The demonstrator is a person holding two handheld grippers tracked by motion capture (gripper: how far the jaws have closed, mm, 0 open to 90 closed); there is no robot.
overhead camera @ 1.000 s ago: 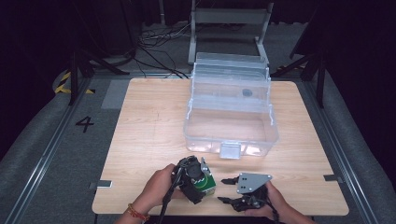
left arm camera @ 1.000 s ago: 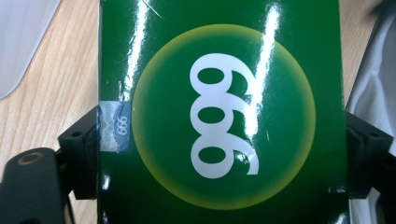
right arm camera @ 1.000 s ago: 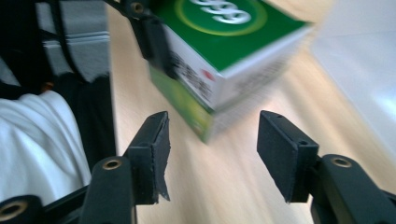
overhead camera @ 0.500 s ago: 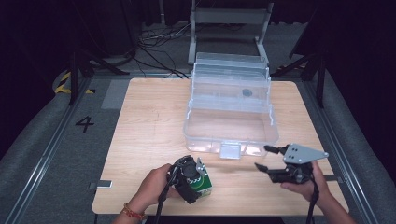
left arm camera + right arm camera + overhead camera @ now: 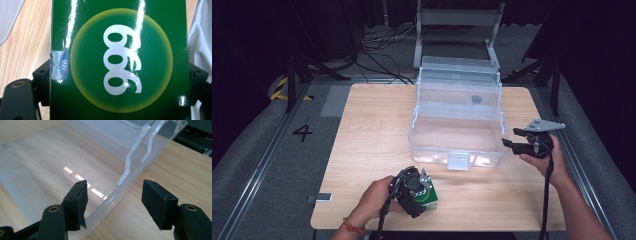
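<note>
Here we see the left gripper point(image 5: 424, 189) clamped on a glossy green cardboard box with a yellow circle and white digits point(image 5: 120, 60), its jaws pressing both sides of the box at the near edge of the light wooden surface point(image 5: 362, 130). The box sits low there, just in front of the clear plastic storage bin point(image 5: 457, 130). Our right gripper point(image 5: 113, 202) hangs wide apart, its jaws straddling the bin's right-hand rim without touching it.
</note>
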